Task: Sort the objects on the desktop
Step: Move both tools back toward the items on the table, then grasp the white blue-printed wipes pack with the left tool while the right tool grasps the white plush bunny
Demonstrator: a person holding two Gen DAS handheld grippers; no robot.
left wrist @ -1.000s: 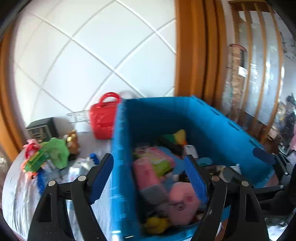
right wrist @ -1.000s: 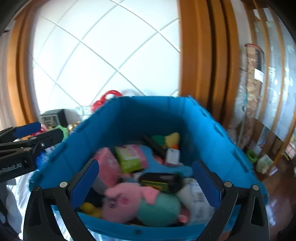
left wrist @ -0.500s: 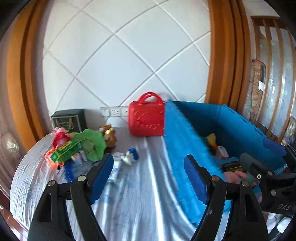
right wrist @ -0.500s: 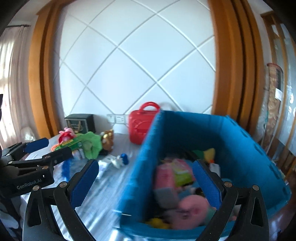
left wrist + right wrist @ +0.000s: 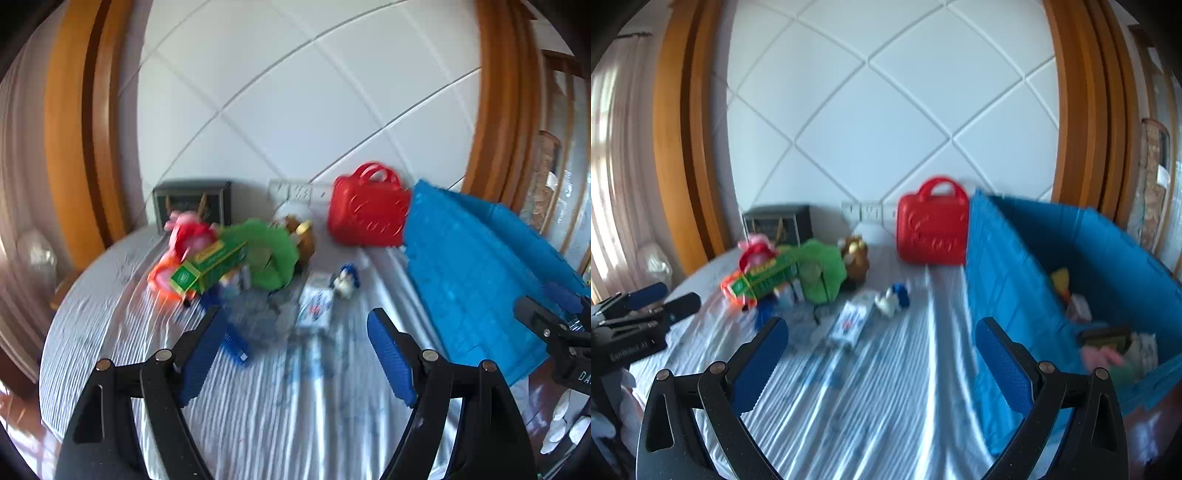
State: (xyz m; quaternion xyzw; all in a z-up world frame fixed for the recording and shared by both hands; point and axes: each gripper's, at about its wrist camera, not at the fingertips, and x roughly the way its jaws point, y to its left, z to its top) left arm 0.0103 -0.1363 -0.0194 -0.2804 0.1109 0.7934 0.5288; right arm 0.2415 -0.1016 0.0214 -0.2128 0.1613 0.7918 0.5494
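Both wrist views face the table (image 5: pixel 280 398), sharing the toy pile (image 5: pixel 798 273)

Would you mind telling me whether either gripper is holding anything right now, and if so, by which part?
Nothing is held. The left gripper and the right gripper both stand open, with only the striped tablecloth showing between them.

Both tools look alike. The left gripper (image 5: pixel 295 354) has two black, matte arms that fork into paired bars, each joint pinned by a round brass-coloured rivet. Its fingers (image 5: pixel 389 363) carry long blue pads with a fine dotted texture and a toothed inner edge. The right gripper (image 5: pixel 882 360) shows the same black frame, brass rivets and textured blue pads (image 5: pixel 1003 367). Seen from the side at the frame edges, each black body bears small screws and white lettering, too blurred to read fully.
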